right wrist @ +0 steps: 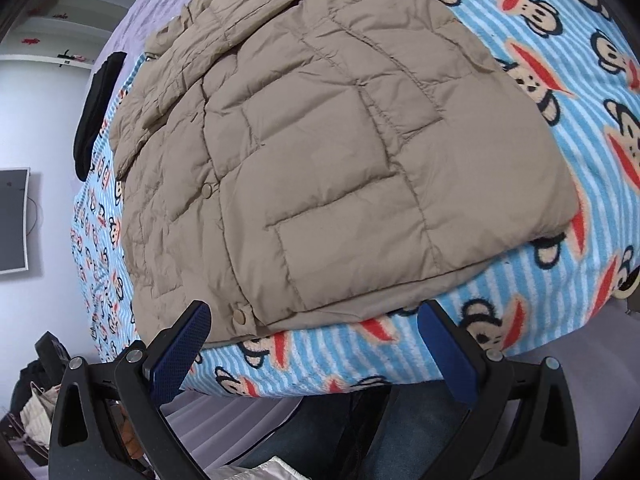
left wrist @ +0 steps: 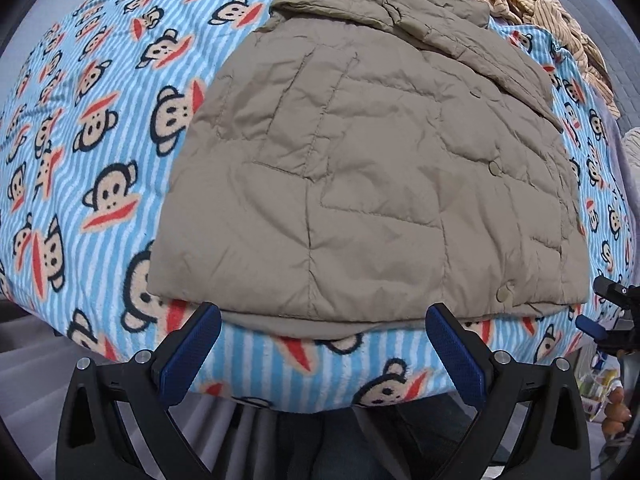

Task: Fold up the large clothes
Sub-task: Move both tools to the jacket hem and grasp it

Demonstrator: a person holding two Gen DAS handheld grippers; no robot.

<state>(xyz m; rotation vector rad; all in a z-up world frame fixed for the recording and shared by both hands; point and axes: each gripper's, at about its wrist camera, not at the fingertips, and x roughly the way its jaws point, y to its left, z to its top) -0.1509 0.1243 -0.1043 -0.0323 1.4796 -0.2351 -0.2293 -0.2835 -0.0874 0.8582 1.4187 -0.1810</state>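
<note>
A tan quilted puffer jacket (left wrist: 360, 168) lies folded on a blue-striped monkey-print blanket (left wrist: 100, 140). Its hem faces me and its collar lies at the far end. It also shows in the right wrist view (right wrist: 320, 160). My left gripper (left wrist: 324, 322) is open and empty, its blue pads (left wrist: 188, 356) just short of the jacket's near hem. My right gripper (right wrist: 314, 320) is open and empty at the hem's right part, near a snap button (right wrist: 240, 315). The right gripper also shows at the right edge of the left wrist view (left wrist: 612, 316).
A striped beige garment (left wrist: 540, 12) lies beyond the jacket at the back right. A black garment (right wrist: 96, 112) lies at the blanket's far edge. The blanket (right wrist: 560, 80) ends just below the grippers. A monitor (right wrist: 12, 220) hangs on the wall.
</note>
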